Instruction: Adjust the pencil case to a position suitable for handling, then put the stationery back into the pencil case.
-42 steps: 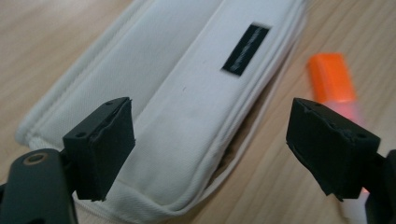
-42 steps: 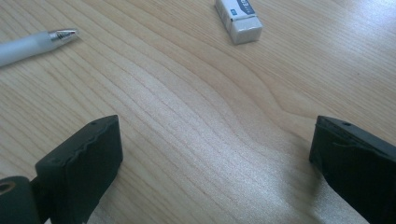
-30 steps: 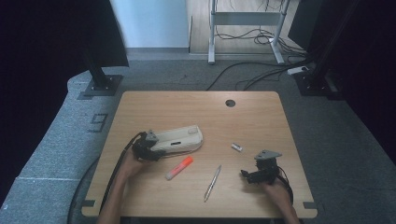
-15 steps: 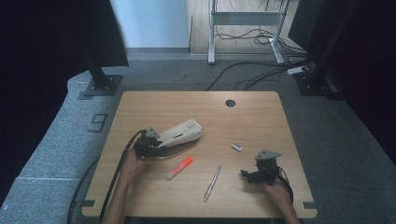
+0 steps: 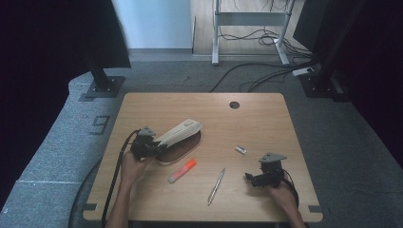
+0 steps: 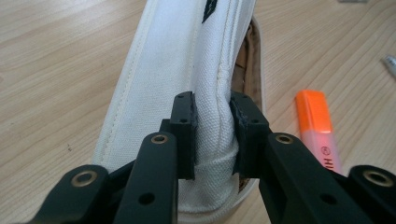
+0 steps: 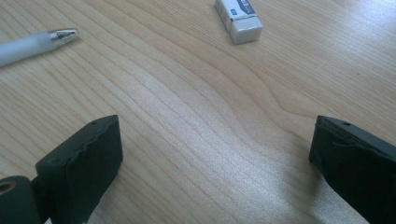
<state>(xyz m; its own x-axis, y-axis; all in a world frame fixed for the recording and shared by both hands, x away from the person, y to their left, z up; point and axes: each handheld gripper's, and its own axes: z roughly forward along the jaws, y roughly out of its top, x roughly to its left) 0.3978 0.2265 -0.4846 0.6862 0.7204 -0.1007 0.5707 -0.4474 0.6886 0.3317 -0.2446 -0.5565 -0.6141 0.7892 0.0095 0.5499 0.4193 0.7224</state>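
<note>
A white fabric pencil case lies left of the table's middle, its top flap raised at a slant over a brown inside. My left gripper has just been closing and is now shut on the near end of that flap. In the left gripper view both pads pinch the white cloth of the case. Near the front right, my right gripper rests low over the wood. Its jaws stand wide open with bare tabletop between them.
An orange highlighter lies just in front of the case. A silver pen lies between the two grippers, and a small white eraser sits beyond the right gripper. The wooden table has a round cable hole at the back.
The left gripper closed on the case's flap and rose a little, tipping the flap up so the brown inside shows. The right gripper stayed put.
</note>
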